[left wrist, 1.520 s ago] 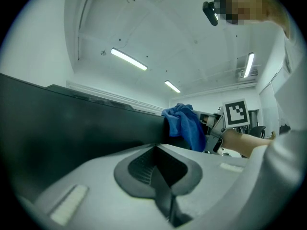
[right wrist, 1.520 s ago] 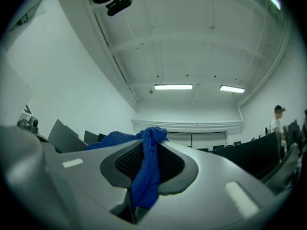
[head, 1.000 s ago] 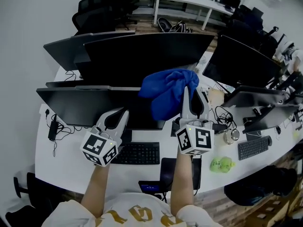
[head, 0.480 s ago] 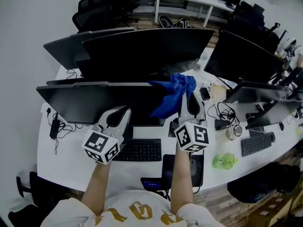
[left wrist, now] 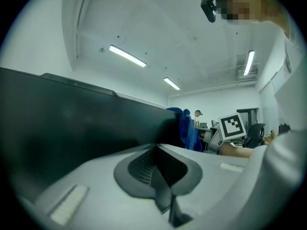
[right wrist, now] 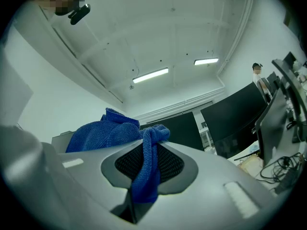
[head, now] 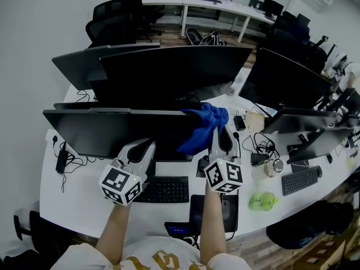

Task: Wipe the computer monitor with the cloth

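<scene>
The nearest black monitor (head: 112, 131) stands across the desk in front of me. A blue cloth (head: 203, 127) hangs at its top right corner, against the screen's right end. My right gripper (head: 221, 128) is shut on the blue cloth, and a fold of the cloth (right wrist: 146, 169) runs down between the jaws. Low in front of the screen, left of the cloth, my left gripper (head: 147, 144) is shut on nothing. In the left gripper view the monitor (left wrist: 72, 123) fills the left side, with the cloth (left wrist: 189, 131) beyond it.
A black keyboard (head: 164, 189) lies under the grippers. Larger monitors (head: 174, 69) stand behind the near one, and another (head: 287, 79) at the right. Cables, a green object (head: 263, 200) and a second keyboard (head: 301, 177) lie on the desk's right. Office chairs (head: 115, 21) stand at the back.
My right gripper has come down and drawn back with the cloth, from bunched high above the near monitor to hanging at its top right corner. The left gripper has hardly moved.
</scene>
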Tool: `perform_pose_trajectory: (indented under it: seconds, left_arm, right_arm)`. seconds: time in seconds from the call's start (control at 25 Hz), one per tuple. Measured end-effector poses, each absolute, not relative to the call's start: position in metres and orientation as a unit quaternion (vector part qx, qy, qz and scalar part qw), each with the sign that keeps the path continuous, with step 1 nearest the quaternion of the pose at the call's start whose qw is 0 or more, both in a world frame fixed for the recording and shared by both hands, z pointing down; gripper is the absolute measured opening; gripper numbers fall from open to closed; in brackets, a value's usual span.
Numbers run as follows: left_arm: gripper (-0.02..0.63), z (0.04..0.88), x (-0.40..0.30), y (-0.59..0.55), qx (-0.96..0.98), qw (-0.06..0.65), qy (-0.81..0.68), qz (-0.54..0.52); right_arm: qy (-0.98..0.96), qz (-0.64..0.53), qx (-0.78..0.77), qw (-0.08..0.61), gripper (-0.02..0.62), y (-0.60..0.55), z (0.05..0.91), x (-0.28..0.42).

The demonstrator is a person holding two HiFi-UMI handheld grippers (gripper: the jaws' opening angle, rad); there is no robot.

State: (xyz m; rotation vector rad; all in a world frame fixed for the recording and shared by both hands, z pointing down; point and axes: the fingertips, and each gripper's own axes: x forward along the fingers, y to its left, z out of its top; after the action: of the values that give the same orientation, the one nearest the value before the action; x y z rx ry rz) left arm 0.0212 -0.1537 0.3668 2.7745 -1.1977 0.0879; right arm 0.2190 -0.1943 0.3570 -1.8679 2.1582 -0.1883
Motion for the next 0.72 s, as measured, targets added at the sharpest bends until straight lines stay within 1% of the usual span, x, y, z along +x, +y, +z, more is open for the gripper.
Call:
perform_pose_trajectory:
  seconds: [0.32, 0.72]
  left_arm:
    - [0.002, 0.370, 0.022, -0.155, 0.916, 0.058, -0.395, 0.030]
    - [0.001, 0.379, 0.028, -0.153, 0.919, 0.061, -0.388, 0.040]
  right_arm:
    - [0.746, -0.079, -0.646, 0.140, 0.095, -0.195, 0.369, 0.219]
    - [0.748, -0.091, -0.646, 0.123, 0.095, -0.195, 0.381, 0.217]
